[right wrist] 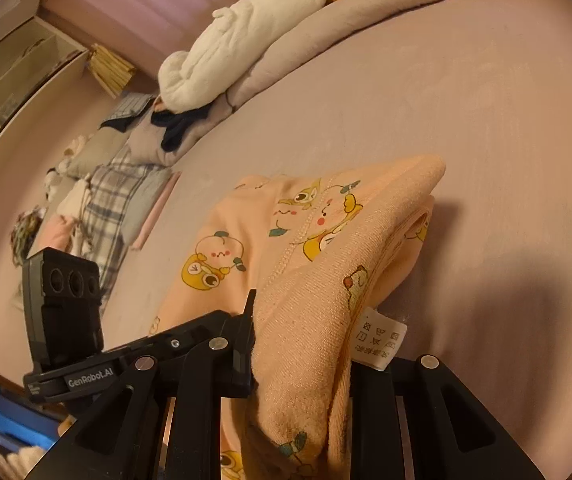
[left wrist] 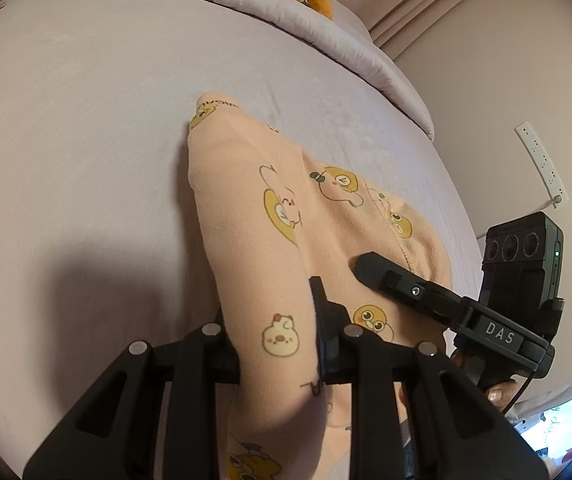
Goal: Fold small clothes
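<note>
Peach knit printed with yellow cartoon animals fills both of my wrist views: the small garment (left wrist: 269,216) lies partly on the mauve bedsheet (left wrist: 85,140), its near edge lifted off the sheet. My left gripper (left wrist: 277,344) has its jaws drawn narrow with a thick fold of that edge pinched between them, and my right gripper (right wrist: 298,340) clamps another bunch of the same edge, just beside the white care label (right wrist: 380,338). Holding two spots along one edge keeps the cloth spread between them, so I judge the idea is to carry this edge over the part of the garment resting on the sheet and make a fold. Farther across the sheet from the garment runs a rolled quilt (right wrist: 366,4) with a white plush toy (right wrist: 241,44) on it, though I can't tell how many layers each jaw grips.
</note>
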`<move>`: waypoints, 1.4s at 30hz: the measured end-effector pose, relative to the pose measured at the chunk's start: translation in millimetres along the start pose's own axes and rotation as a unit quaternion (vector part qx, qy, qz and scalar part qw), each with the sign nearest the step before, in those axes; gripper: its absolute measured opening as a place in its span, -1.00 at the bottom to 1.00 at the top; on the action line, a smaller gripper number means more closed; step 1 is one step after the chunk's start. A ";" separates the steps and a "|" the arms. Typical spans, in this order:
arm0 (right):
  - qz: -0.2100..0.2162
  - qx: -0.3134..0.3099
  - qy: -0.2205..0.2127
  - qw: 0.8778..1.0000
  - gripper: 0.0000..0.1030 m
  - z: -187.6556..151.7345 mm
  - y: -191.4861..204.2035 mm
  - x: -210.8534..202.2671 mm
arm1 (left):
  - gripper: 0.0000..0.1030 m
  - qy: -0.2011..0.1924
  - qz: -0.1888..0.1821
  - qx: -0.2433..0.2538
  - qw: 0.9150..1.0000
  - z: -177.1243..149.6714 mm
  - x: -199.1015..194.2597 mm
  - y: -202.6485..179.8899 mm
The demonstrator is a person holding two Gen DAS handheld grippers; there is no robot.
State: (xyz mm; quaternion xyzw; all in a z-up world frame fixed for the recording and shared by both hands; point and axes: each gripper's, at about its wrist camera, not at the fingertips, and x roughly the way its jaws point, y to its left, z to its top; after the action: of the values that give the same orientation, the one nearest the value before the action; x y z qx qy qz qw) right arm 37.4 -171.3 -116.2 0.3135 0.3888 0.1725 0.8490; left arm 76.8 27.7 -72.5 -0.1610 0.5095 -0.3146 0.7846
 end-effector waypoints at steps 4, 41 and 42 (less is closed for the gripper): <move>0.008 -0.007 -0.002 1.000 -0.51 -12.7 12.1 -4.6 | -0.53 -0.012 0.006 0.001 1.000 -12.8 -14.9 -2.0; 0.026 -0.133 -0.031 0.990 -0.51 -53.3 103.6 -31.9 | -0.53 -0.102 0.039 0.036 0.993 -66.7 -116.0 -12.2; 0.026 -0.135 -0.031 0.990 -0.51 -53.6 105.0 -32.0 | -0.53 -0.103 0.039 0.036 0.993 -67.1 -117.2 -12.2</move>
State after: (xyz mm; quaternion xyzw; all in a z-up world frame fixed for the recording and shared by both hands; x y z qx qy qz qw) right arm -29.3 -88.9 -55.4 0.2116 0.3269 0.2352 0.8905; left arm -20.8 100.1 -12.5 -0.1439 0.4197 -0.2838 0.8501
